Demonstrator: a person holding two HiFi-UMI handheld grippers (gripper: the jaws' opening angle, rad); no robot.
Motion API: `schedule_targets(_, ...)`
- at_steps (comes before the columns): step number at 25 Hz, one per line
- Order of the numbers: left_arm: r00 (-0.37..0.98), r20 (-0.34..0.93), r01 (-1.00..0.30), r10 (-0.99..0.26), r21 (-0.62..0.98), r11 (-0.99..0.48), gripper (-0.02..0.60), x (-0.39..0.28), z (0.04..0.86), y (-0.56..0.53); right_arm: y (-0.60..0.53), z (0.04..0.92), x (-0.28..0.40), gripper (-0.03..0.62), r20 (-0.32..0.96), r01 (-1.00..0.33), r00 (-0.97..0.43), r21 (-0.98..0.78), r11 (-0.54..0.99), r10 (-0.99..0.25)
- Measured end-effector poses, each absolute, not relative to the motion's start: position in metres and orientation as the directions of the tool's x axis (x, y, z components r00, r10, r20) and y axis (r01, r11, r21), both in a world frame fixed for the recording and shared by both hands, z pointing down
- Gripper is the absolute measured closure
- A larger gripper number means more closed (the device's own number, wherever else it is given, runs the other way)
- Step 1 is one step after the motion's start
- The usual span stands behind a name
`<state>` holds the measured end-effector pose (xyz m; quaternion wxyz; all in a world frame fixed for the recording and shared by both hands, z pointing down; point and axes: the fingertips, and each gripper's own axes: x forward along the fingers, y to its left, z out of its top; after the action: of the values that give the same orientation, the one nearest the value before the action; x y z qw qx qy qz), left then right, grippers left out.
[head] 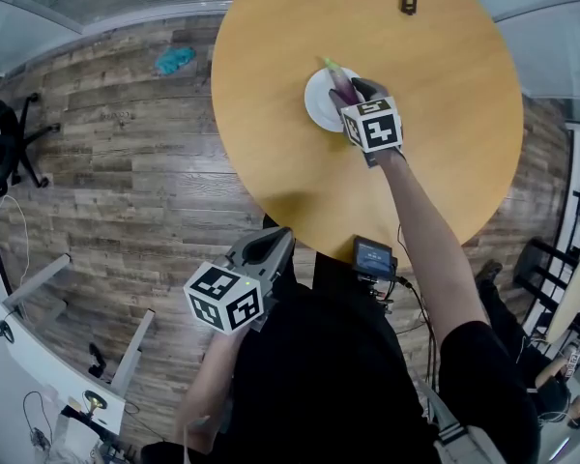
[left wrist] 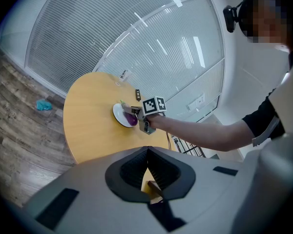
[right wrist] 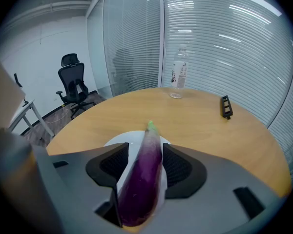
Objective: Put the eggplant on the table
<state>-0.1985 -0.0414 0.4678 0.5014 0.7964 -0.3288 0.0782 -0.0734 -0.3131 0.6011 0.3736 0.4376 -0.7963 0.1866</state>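
Holding the eggplant (right wrist: pixel 142 179) lengthwise between the closed-in jaws of the right hand-held gripper (right wrist: pixel 141 172), green tip pointing forward, over the white plate (right wrist: pixel 118 141) just beneath. Lift clear of the plate's rim, carry sideways to bare tabletop (right wrist: pixel 205 126) beside it, lower until resting flat, then ease the jaws apart; probably apt to roll if dropped. Leave the left hand-held gripper (left wrist: pixel 147 172), jaws together on nothing, back by the body.
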Motion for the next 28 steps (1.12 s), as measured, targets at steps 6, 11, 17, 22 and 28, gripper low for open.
schedule_targets(6, 0.770, 0.455, -0.606, -0.447, 0.743, -0.286, 0.569, -0.200, 0.466, -0.042, -0.313, 0.599, -0.071, 0.376, 0.761, -0.836, -0.333, 0.035, 0.547, -0.557)
schedule_targets(11, 0.770, 0.449, -0.605, -0.454, 0.740, -0.294, 0.569, -0.199, 0.461, -0.042, -0.310, 0.593, -0.071, 0.376, 0.760, -0.828, -0.331, 0.051, 0.559, -0.559)
schedule_targets(17, 0.774, 0.444, -0.603, -0.452, 0.736, -0.309, 0.569, -0.200, 0.456, -0.042, -0.307, 0.588, -0.071, 0.376, 0.761, -0.825, -0.330, 0.056, 0.562, -0.559)
schedule_targets(22, 0.776, 0.439, -0.603, -0.453, 0.727, -0.327, 0.569, -0.199, 0.452, -0.042, -0.302, 0.576, -0.067, 0.376, 0.752, -0.825, -0.332, 0.061, 0.562, -0.570)
schedule_targets(28, 0.792, 0.432, -0.592, -0.432, 0.717, -0.368, 0.569, -0.192, 0.447, -0.043, -0.288, 0.560, -0.061, 0.376, 0.744, -0.822, -0.336, 0.068, 0.565, -0.577)
